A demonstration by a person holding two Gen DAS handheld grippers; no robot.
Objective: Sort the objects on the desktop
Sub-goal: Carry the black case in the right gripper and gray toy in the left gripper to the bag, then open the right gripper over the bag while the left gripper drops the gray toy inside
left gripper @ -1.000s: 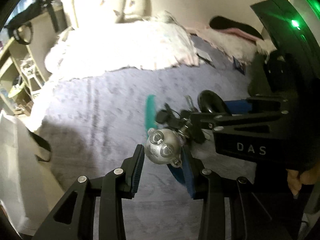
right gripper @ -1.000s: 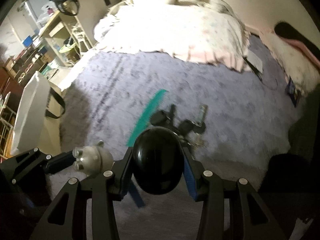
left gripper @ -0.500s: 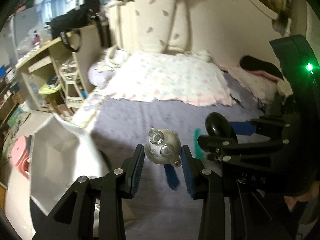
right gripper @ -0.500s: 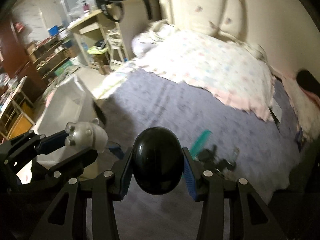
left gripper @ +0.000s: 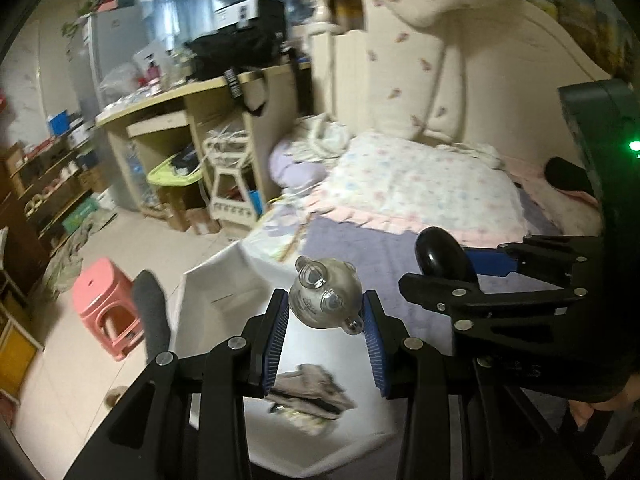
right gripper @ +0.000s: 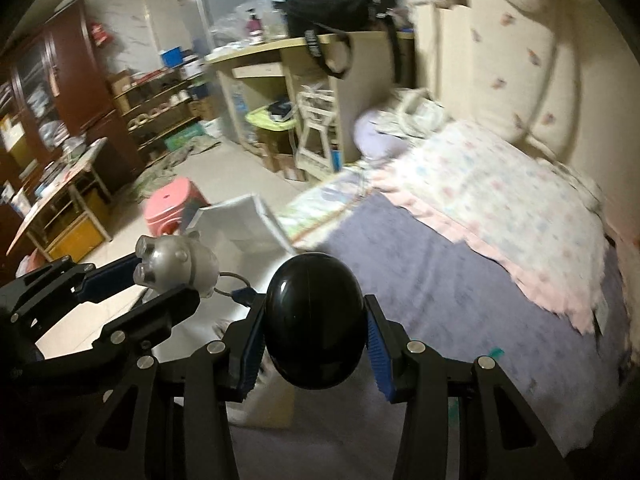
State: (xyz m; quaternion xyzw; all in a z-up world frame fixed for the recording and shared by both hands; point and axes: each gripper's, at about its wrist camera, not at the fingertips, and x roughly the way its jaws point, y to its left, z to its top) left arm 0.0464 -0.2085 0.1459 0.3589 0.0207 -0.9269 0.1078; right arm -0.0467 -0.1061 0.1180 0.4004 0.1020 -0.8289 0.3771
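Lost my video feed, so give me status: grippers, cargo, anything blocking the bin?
Left gripper shut on silver pig toy. Right gripper shut on black egg-shaped object. White bin below, some items already inside. Nothing blocking.

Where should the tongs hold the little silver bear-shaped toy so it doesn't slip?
Across its round middle, one pad on each flank, probably coming from below and behind as the left tongs grip it now. The silver bear toy is ball-shaped, so the widest part likely seats best; the small ears, bulging eyes and knob give little flat surface.
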